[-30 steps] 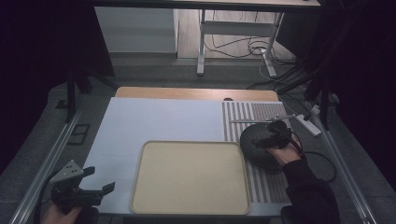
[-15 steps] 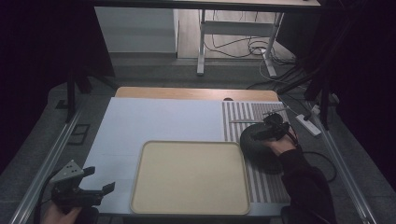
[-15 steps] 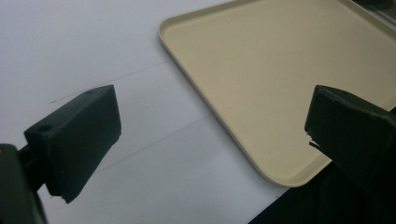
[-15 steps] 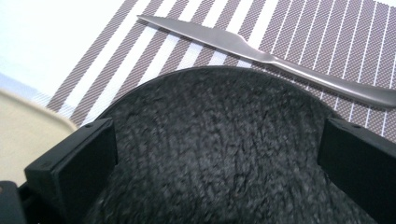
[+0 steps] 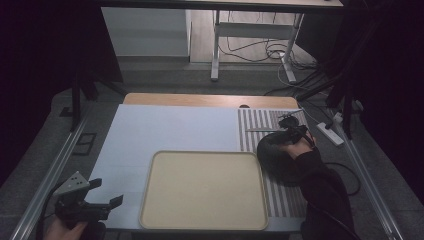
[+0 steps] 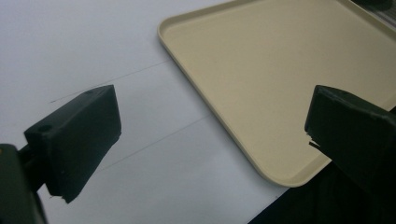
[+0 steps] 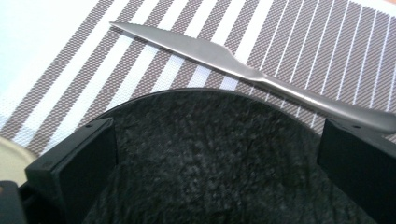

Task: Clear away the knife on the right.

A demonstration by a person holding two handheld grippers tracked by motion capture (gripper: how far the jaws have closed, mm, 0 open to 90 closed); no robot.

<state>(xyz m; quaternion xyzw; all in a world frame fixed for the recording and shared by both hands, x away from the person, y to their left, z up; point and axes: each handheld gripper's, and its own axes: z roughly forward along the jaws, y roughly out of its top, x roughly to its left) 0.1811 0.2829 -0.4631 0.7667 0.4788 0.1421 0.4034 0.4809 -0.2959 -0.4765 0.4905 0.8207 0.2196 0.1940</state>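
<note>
- While the left gripper [image 5: 107,200] hovers wide open near the table's front corner, the beige tray [image 5: 204,189] lies just to its right.
- Farther right, the right gripper [image 7: 215,154] gapes wide over the dark plate [image 7: 219,163]; a knife [image 7: 243,70] lies just beyond its jaws on the striped mat [image 7: 289,37].

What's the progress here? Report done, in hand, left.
Done: nothing; the beige tray is bare. In hand: the right gripper hovers open over the dark plate, beside the knife on the striped mat. Left: gripping anything; the left gripper waits open.
</note>
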